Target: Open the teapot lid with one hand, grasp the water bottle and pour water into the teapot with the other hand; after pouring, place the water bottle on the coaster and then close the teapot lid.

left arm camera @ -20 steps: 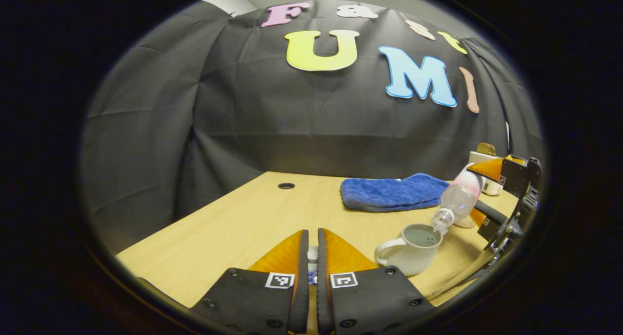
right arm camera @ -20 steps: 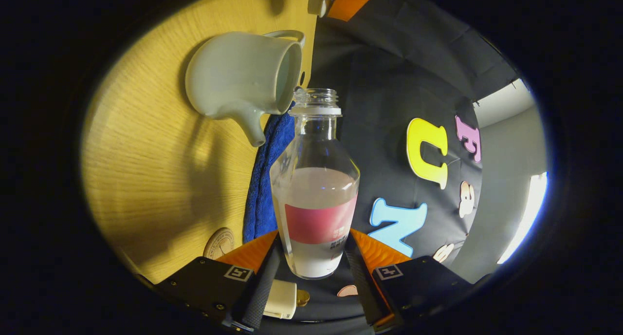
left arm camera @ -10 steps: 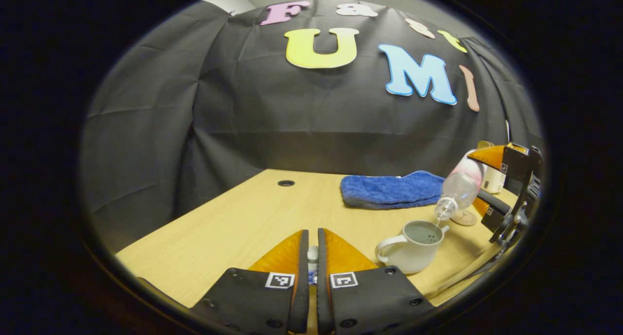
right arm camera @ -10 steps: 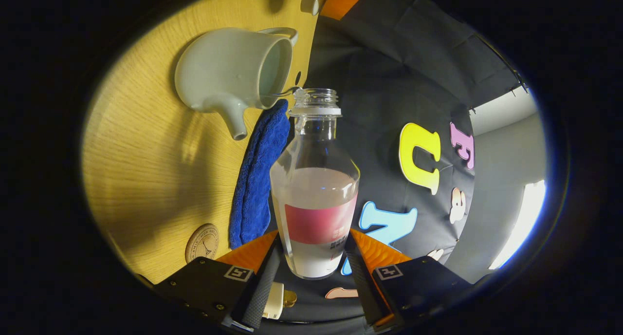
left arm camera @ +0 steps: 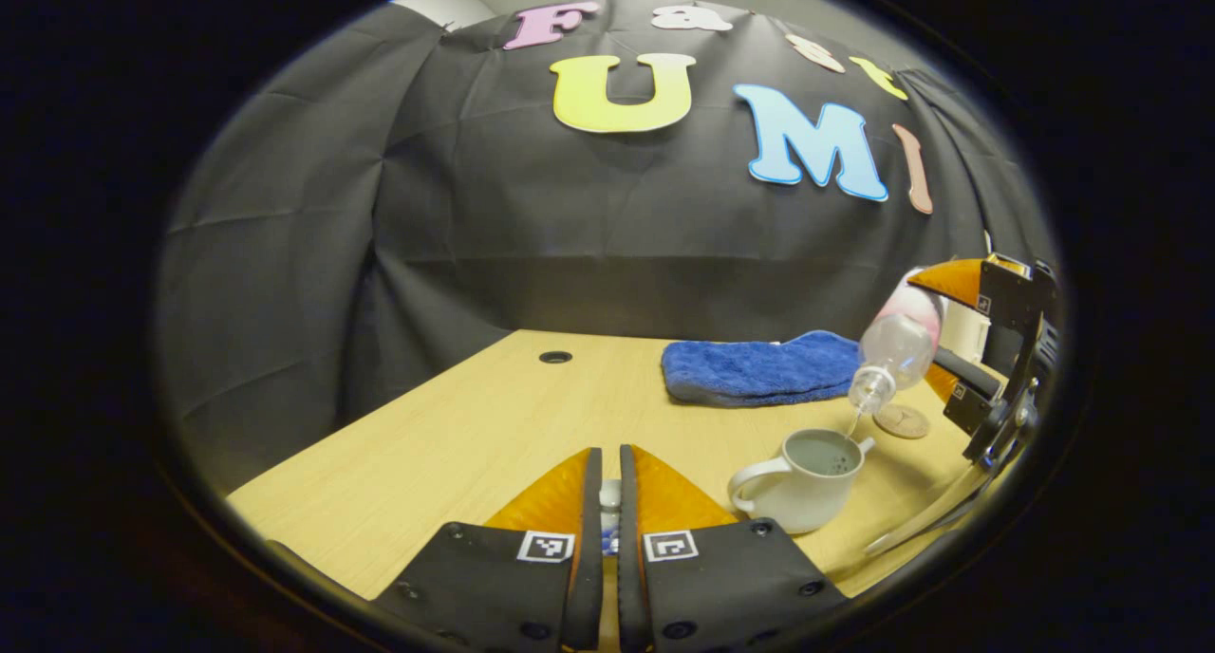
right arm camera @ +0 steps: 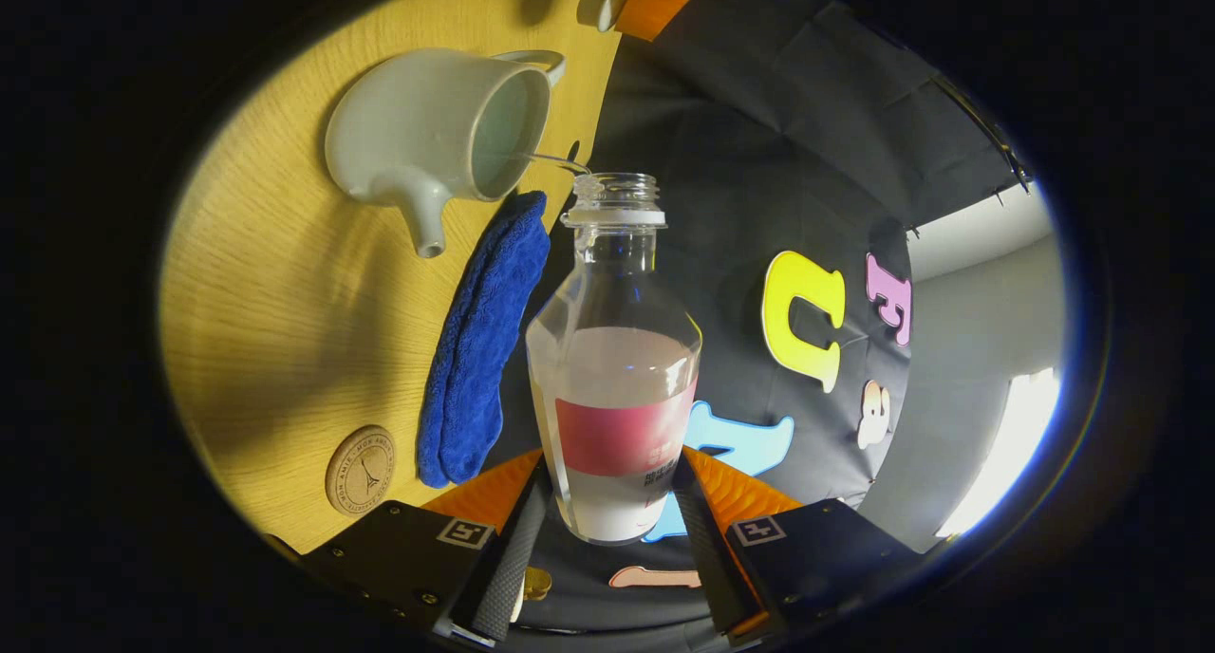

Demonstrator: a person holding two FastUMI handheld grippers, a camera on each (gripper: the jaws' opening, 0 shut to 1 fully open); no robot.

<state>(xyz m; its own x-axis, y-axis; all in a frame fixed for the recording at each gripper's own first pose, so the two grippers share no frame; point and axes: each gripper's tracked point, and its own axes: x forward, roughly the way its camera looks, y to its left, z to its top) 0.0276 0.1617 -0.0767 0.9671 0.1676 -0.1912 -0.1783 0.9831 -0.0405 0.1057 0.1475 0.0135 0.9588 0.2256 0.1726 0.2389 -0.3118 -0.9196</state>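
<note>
Two grippers, right gripper [right arm camera: 612,501] clamping tilted water bottle [right arm camera: 615,378] above teapot [right arm camera: 427,126], left gripper [left arm camera: 609,501] pinching lid, blue towel [right arm camera: 484,349] beside.

A light wood-grain table [left arm camera: 456,435], pierced by a round cable hole [left arm camera: 555,357] near the back, is occupied by an open white teapot [left arm camera: 802,477], a folded blue towel [left arm camera: 759,370] behind it, and a round cork coaster [left arm camera: 902,420] beside the towel.

water bottle [left arm camera: 894,351] lifted higher above teapot [left arm camera: 807,477] toward 1 o'clock, thin stream now falling, coaster [left arm camera: 902,420] uncovered
</note>
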